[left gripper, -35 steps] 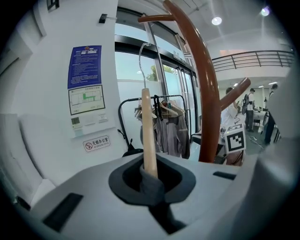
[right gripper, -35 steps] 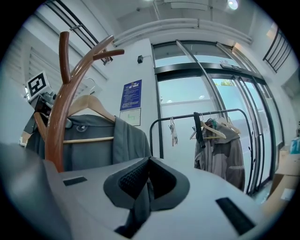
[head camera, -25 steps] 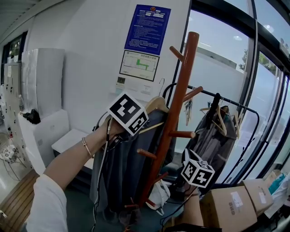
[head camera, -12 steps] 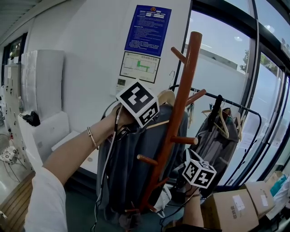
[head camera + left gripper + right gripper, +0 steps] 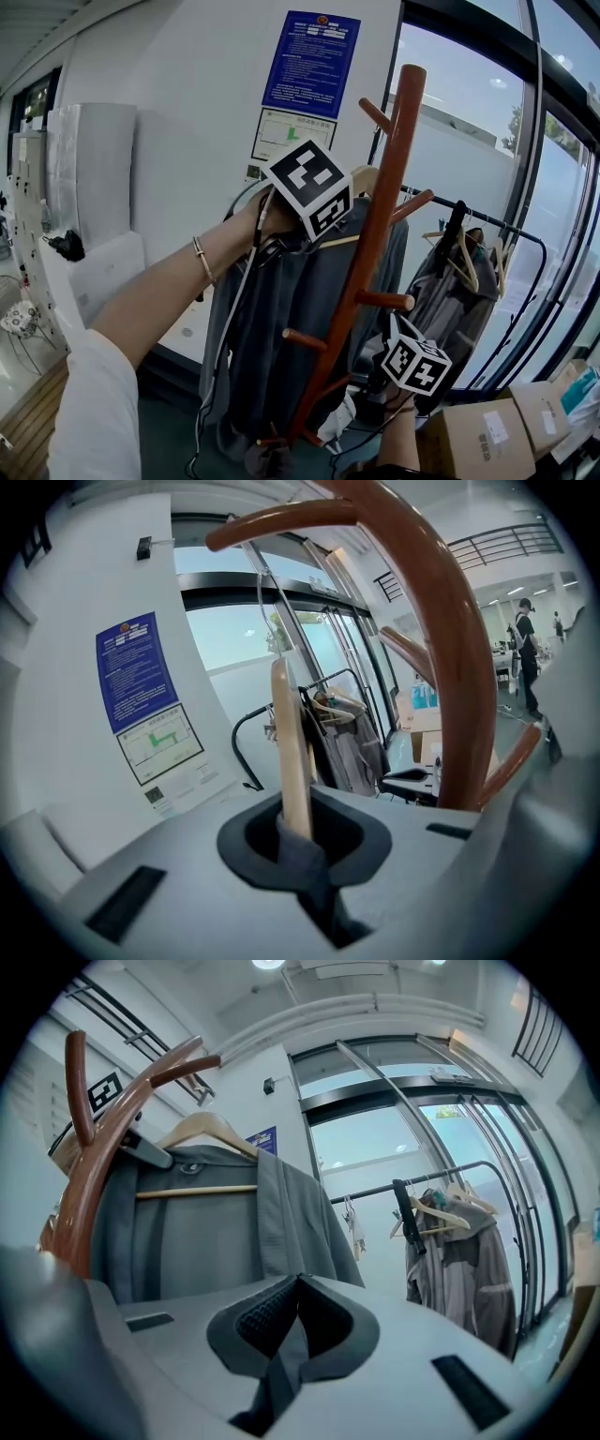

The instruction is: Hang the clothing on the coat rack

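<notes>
Wooden hanger (image 5: pixel 292 752) is clamped, with some cloth, in the closed left gripper (image 5: pixel 298 832). The right gripper (image 5: pixel 291 1307) is held low with jaws together. The hanger's hook should be raised over the coat rack (image 5: pixel 375 234) peg (image 5: pixel 281 517), then lowered onto it. The grey jacket (image 5: pixel 291 309) is draped on the hanger beside the pole and looks unhooked.

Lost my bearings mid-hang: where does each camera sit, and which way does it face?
Head view: on the person's head, facing the coat rack; left forearm, left gripper, right gripper show.
Left gripper view: on the left gripper, looking up along the wooden hanger it clamps; only its jaws show.
Right gripper view: on the right gripper, low, looking up at the grey jacket; its jaws pinch the fabric.
Shared: all see the coat rack; both gripper views see the black clothes rail.
</notes>
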Demonstrator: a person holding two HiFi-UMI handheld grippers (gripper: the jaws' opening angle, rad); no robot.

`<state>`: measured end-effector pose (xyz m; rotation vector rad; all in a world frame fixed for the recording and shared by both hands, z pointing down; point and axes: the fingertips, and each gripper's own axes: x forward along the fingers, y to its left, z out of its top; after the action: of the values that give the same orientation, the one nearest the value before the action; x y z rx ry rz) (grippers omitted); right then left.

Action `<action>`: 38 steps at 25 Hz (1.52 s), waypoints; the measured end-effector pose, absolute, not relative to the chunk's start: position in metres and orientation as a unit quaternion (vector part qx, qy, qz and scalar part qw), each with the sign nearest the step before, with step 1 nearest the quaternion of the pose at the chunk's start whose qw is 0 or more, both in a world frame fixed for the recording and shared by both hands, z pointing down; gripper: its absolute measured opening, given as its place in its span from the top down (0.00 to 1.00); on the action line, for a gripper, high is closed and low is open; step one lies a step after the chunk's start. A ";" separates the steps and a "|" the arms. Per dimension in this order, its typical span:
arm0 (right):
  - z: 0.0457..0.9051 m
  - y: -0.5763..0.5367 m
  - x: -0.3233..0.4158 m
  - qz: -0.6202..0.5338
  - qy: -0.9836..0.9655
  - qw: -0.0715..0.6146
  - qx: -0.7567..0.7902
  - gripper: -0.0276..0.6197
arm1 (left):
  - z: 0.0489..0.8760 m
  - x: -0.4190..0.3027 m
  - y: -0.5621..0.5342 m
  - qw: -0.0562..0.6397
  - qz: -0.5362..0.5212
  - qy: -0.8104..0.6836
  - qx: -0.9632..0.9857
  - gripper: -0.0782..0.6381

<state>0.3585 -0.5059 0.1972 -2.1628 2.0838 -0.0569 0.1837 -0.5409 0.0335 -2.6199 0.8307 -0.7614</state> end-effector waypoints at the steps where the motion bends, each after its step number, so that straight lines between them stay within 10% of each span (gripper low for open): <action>1: 0.199 -0.507 0.360 -0.021 0.692 0.068 -0.719 0.92 | 0.030 0.184 -0.542 0.145 -0.260 0.288 -0.910 0.87; 38: 0.238 -0.513 0.372 -0.058 0.702 0.054 -0.708 0.92 | 0.019 0.181 -0.521 0.142 -0.180 0.284 -0.931 0.87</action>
<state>0.3715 -0.5132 0.2378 -2.1515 2.1316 -0.1762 0.1813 -0.5207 0.0185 -2.6861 0.8195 -0.5190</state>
